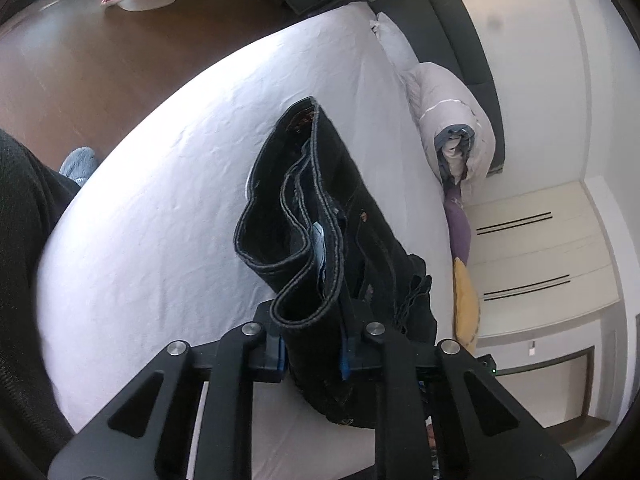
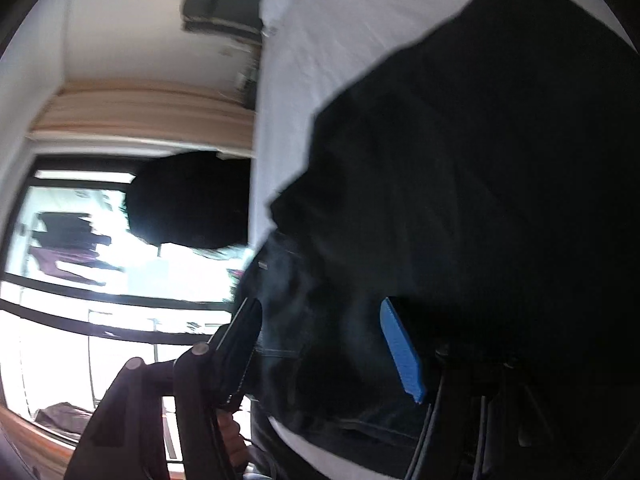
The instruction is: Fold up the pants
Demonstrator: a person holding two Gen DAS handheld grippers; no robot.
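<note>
Black denim pants (image 1: 320, 216) are seen bunched and folded over a white bed sheet (image 1: 168, 168), with the stitched waistband edges curling upward in the left wrist view. The fabric is clamped near its near end between the fingers of the left gripper (image 1: 314, 350), whose blue pads press on either side of the folded cloth. In the blurred right wrist view, the same dark pants (image 2: 480, 184) fill the right half of the picture over the sheet (image 2: 320, 40). The right gripper (image 2: 324, 344) is held with its fingers spread, one black finger on the left and a blue pad (image 2: 400, 348) on the right; denim lies between them, but the pads are not seen pressing on it. Farther off, a rolled pale duvet (image 1: 452, 120) lies at the far right edge of the bed, beside a dark headboard (image 1: 460, 32). Brown flooring (image 1: 80, 60) is visible to the far left.
</note>
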